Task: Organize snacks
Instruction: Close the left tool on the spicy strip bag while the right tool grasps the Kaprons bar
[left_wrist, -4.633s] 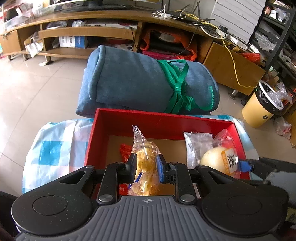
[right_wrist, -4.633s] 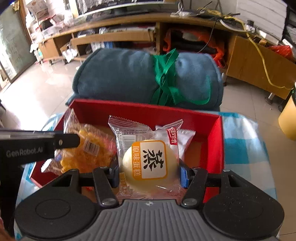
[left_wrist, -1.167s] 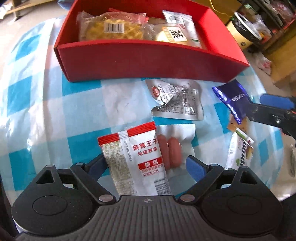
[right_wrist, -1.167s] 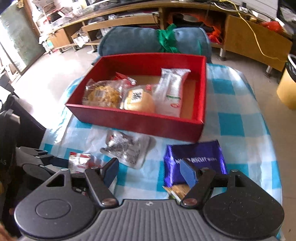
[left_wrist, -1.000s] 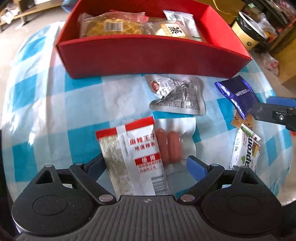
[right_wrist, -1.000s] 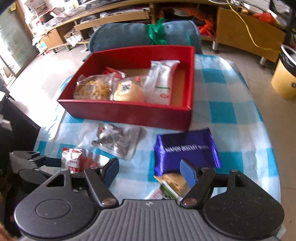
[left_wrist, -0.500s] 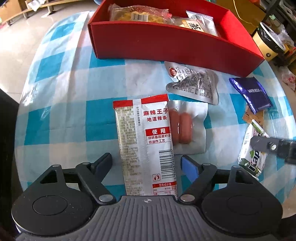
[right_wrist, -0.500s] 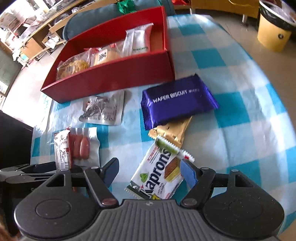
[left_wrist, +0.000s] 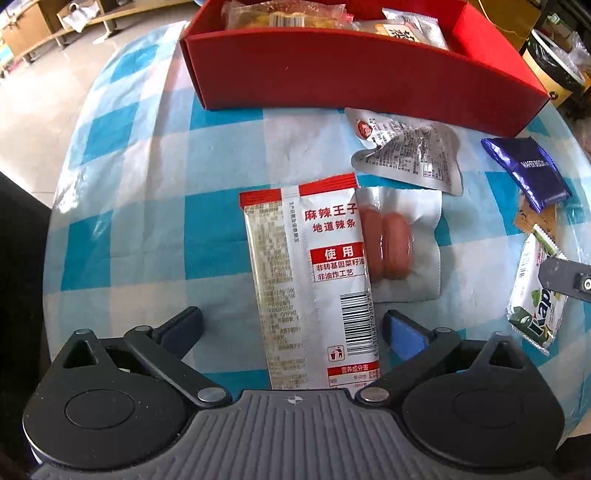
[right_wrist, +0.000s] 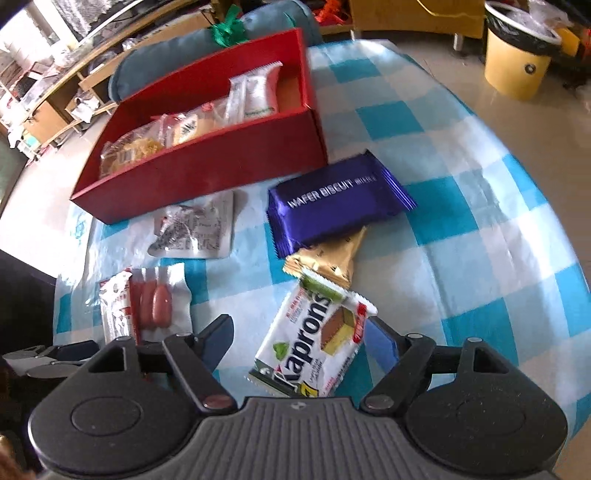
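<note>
The left gripper (left_wrist: 291, 325) is held low over the blue-and-white checked tablecloth (left_wrist: 147, 221), angled down and forward, its fingers spread wide to either side of the near end of a red-and-white spicy strip packet (left_wrist: 310, 280) that lies flat on the cloth; neither blue pad touches it. A clear pack of sausages (left_wrist: 391, 247) lies partly under that packet's right edge. Beyond them sits a crumpled silver pouch (left_wrist: 410, 155), just in front of the red box (left_wrist: 354, 77), which holds several wrapped snacks.

The right gripper (right_wrist: 299, 336) is tilted down over the cloth's right side, fingers likewise wide apart and straddling the Kaprons wafer pack (right_wrist: 314, 339), gripping nothing. The upper end of that pack overlaps a gold wrapper (right_wrist: 332, 258), which in turn is tucked under the purple wafer biscuit pack (right_wrist: 336, 199) lying close to the box's front right corner
</note>
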